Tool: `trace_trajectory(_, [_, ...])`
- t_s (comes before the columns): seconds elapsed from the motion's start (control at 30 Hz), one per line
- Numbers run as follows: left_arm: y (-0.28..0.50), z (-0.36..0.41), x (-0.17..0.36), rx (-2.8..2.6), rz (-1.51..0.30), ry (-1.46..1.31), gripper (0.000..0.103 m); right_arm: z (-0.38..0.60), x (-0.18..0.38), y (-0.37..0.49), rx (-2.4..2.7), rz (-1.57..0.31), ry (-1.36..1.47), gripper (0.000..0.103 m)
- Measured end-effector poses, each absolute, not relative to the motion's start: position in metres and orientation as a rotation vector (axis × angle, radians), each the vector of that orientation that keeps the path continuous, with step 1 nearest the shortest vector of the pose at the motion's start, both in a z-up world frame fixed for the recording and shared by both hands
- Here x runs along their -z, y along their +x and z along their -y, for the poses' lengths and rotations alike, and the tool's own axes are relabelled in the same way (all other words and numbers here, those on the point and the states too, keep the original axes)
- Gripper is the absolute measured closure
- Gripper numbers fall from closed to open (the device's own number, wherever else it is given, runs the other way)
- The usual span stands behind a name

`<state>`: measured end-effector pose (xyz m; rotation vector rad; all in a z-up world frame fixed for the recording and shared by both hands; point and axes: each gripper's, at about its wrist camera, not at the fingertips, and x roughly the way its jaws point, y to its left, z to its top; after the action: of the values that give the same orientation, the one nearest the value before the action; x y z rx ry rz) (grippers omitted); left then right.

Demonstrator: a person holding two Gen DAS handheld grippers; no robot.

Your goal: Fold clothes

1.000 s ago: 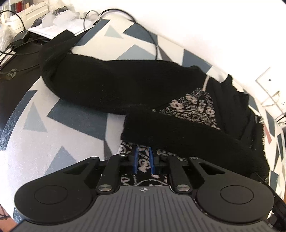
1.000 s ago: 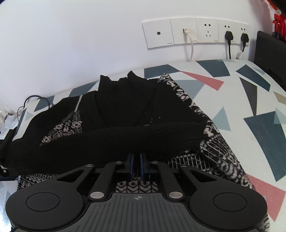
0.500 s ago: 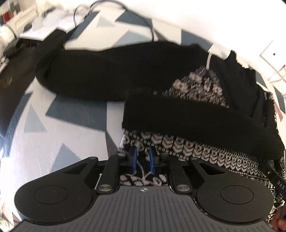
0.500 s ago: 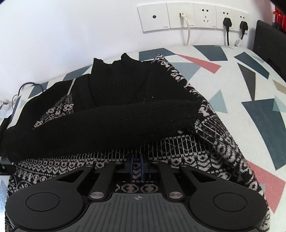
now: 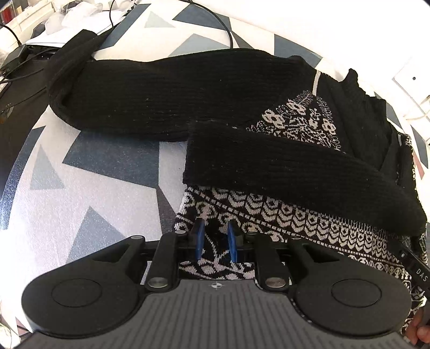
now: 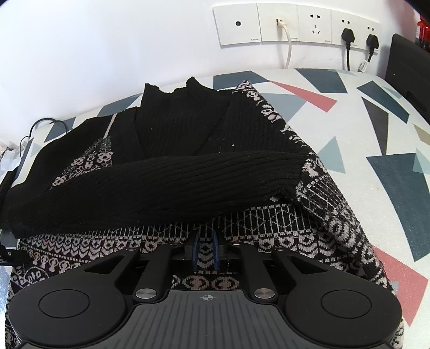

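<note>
Your left tool [image 5: 215, 239] sits low over the bottom left corner of the sweater [image 5: 282, 220], its blue fingers [image 5: 199, 237] parted with patterned knit lying between them, so it reads as released rather than pinching. That spot makes sense: the hem corner is where you would lift to bring the bottom up over the body.

The sweater lies spread on the counter [image 5: 88, 188], which wears a cloth of grey and red triangles. Its left sleeve [image 5: 166, 91] trails out across the counter toward the cables [image 5: 225, 29], not yet folded in. The right sleeve [image 5: 295, 174] is already laid across the chest, which keeps the bundle narrow.

Your right tool [image 6: 206, 248] hovers over the hem band further along. Its fingers stand nearer together than the left pair, yet a slim gap with knit showing through remains; I judge it slack too, though a light pinch cannot be ruled out. Beyond it, the wall sockets [image 6: 295, 24] mark the far edge.

Probably that stray left sleeve wants crossing over before the hem is raised.
</note>
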<state>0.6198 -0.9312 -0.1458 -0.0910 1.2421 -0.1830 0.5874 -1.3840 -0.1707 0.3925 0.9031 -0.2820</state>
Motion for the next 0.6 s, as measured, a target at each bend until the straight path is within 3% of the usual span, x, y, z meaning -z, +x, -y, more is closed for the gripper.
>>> trace_trajectory(0.23, [0.615,0.933,0.115,0.241,-1.043,0.031,0.083,1.38,0.169,0.592,0.283,-0.93,0.355,0.091])
trace_trajectory(0.37, [0.617,0.931,0.092,0.277,-0.91,0.074,0.07,1.379,0.169,0.594,0.289,-0.934,0.355,0.091])
trace_trajectory(0.6, [0.625,0.917,0.087,0.291,-0.874,0.051,0.067,1.38,0.165,0.597,0.286,-0.948,0.338,0.09])
